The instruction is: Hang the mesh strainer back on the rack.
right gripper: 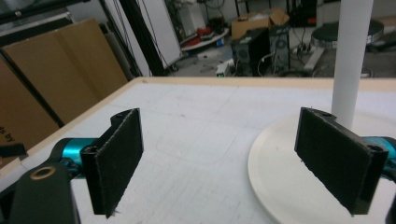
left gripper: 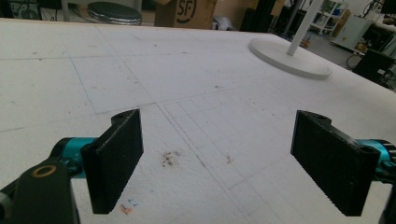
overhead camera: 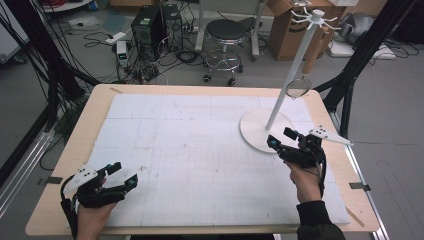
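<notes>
We kept the left gripper (overhead camera: 121, 176) low at the near-left corner of the table (overhead camera: 65, 165), jaws spread wide w/ nothing between them. In the left gripper view the gap showed bare white foam mat (left gripper: 196, 93) w/ a few brownish specks, so we judged that hand was parked, out of the way.

The right gripper (overhead camera: 283, 138) sat further in, on the right side, jaws also wide apart & empty. Its tips were just at the near rim of the stand's round white base (overhead camera: 257, 131). In the right gripper view the base lay under the right-hand jaw and the white pole (right gripper: 351, 56) rose just behind it, so we read it as lined up on the stand, prob. to steady it or to work toward what hung there.

Farther back, the pole leaned up to a head of short white hooks (overhead camera: 315, 16). A small round strainer (overhead camera: 299, 87) w/ a wooden handle (overhead camera: 316, 52) hung from one hook, bowl down, beside the pole, well above the base. It hung clear of both grippers, untouched. We judged hanging it kept the mesh off the mat & easy to grab by the handle.

Beyond the table: a stool (overhead camera: 227, 31), a PC tower (overhead camera: 147, 25), cardboard boxes (overhead camera: 287, 25).
</notes>
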The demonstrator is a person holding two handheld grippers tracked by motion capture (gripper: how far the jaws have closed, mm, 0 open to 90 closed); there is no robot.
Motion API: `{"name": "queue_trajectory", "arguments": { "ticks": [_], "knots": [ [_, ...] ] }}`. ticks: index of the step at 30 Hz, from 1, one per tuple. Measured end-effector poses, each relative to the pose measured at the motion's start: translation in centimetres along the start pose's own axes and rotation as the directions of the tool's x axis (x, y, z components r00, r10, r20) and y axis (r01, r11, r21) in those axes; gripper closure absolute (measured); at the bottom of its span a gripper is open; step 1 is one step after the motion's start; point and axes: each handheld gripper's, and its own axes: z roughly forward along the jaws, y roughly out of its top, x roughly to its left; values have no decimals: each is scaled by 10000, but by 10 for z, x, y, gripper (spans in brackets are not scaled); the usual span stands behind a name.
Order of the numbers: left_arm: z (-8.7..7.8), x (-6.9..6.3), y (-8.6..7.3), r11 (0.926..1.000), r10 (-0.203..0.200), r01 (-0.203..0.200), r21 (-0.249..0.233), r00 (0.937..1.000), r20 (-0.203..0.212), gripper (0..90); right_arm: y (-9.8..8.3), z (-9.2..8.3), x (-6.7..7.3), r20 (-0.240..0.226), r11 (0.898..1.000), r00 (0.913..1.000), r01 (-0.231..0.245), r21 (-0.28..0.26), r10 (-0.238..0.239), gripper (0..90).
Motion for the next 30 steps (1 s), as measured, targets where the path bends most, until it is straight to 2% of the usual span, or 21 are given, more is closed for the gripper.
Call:
{"name": "queue_trajectory", "arguments": {
  "ticks": [11, 18, 30],
  "knots": [
    [0, 0, 0, 10000, 39, -39, 12, 10000, -9, 175, -27, -4, -4, -193, 9998, 9997, -173, -106, 171, 144],
    [1, -1, 0, 10000, 7, -7, 22, 10000, -12, 175, -40, -5, -5, -260, 9996, 9992, -295, 22, 296, 144],
    [2, -1, 0, 9999, 88, -88, 93, 9999, 53, 175, -56, -5, -4, -452, 9998, 9989, -109, 157, 116, 143]
  ]
}}
